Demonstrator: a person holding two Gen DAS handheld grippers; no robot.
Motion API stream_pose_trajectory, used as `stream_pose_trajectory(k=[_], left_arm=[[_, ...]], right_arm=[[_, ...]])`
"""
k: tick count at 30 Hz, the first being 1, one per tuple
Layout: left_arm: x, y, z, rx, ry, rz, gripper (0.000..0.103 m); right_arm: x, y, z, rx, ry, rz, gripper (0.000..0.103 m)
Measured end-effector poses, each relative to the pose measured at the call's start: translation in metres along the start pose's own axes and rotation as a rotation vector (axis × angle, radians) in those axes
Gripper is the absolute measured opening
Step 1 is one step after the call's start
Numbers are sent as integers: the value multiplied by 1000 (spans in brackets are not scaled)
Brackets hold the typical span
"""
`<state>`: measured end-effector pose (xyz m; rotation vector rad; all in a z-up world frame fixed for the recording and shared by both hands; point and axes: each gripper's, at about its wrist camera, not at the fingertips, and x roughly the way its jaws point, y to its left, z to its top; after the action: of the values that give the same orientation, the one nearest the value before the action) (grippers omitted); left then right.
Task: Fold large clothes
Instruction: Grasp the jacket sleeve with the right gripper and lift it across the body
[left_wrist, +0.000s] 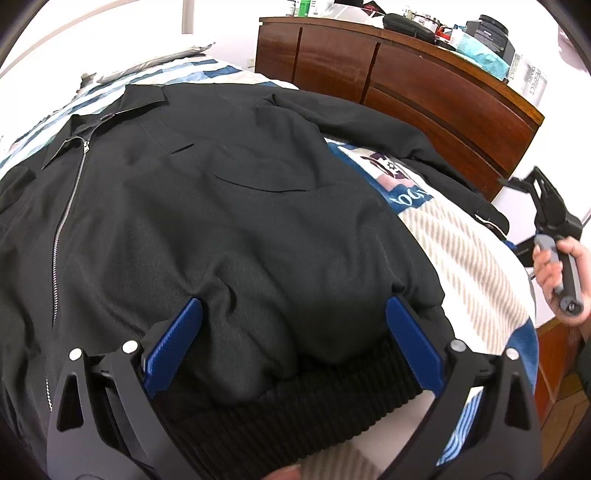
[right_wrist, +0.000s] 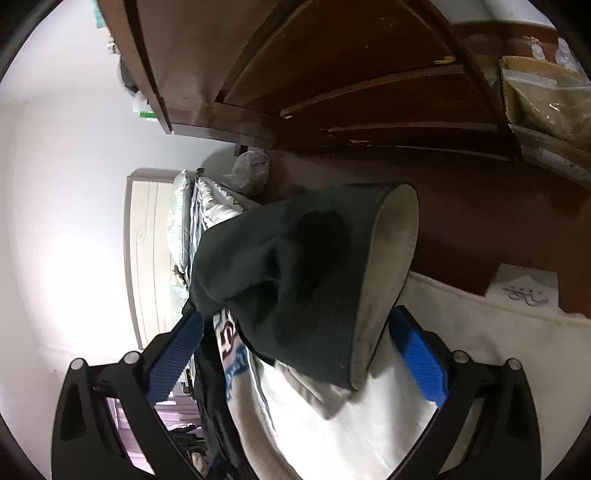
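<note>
The black jacket (left_wrist: 207, 206) lies zipped and face up across the bed (left_wrist: 461, 258), hem at the near edge. The left gripper (left_wrist: 293, 332) hovers wide open, empty, over the hem. The right gripper (right_wrist: 295, 332), also wide open, holds nothing. Pinch both hem corners squarely before lifting.
</note>
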<state>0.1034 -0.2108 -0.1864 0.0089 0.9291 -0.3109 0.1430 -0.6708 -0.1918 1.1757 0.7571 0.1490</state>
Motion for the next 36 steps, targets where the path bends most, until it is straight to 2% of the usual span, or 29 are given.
stream_pose_trajectory(k=[1,3,4,5,8,11,14,16,21,24,27,32,36], left_arm=[[0,0,0,2,-1,2,97],[1,-1,-2,8,1,8,97],[1,-2,-1,12,1,11,97],[1,-2,-2,19,5,12,97],[-3,0,-1,21,12,-3,97],[-19,6,0,19,-1,-10,97],[-46,18,-3,20,-41,26,97],[-65,36,-9,-23,-60,46,97],[-96,81,-28,-90,-64,93,97],[-114,113,-45,-142,-52,100,97],[-124,136,-65,-191,-51,73,97],[-114,162,-86,-225,-30,66,97],[-89,195,-101,-362,64,-34,97]], right_arm=[[2,1,2,-2,11,23,96],[10,5,7,0,30,15,75],[13,6,9,-6,46,-12,37],[18,7,13,-8,66,-62,23],[19,23,14,-76,69,-145,21],[8,62,10,-216,28,-216,20],[-3,107,6,-324,-13,-228,19],[-10,136,0,-390,-33,-234,18],[-23,217,-26,-557,-72,-208,17],[-20,271,-50,-667,-54,-171,16],[-11,325,-90,-806,-20,-137,15],[19,401,-157,-1014,51,-88,13],[60,444,-213,-1155,138,-82,8]])
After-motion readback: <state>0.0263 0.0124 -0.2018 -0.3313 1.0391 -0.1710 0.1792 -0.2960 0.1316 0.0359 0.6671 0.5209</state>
